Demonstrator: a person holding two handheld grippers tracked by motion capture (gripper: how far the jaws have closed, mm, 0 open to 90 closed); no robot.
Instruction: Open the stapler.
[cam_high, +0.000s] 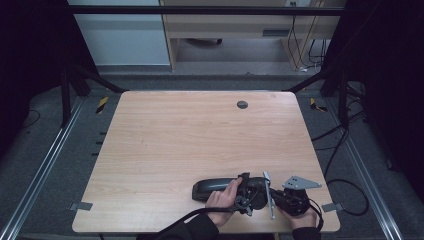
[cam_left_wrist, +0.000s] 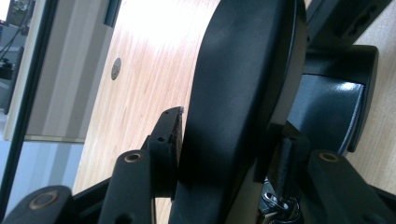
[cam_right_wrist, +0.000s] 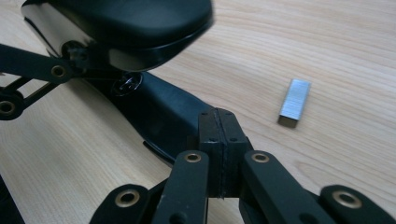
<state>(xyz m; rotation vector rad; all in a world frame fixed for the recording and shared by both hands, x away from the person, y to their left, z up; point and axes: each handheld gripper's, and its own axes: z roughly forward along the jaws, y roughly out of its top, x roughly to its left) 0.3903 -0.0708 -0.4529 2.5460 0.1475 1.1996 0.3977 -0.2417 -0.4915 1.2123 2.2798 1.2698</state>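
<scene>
One black stapler (cam_high: 215, 188) lies lengthwise across table (cam_high: 190, 140), nose pointing left.

No legible text, label, brand, number or sign appears in any view. The yellow-and-black hazard-stripe markers (cam_high: 102, 104) on the floor beside the table (cam_high: 165, 145) carry a pattern only, without characters.

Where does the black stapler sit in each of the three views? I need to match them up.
High view: black stapler lies near the table's near edge, right of centre.
Left gripper view: centre, tall, between the jaws.
Right gripper view: upper left, running down to the jaws.
Shared landmark: the wooden table.
</scene>
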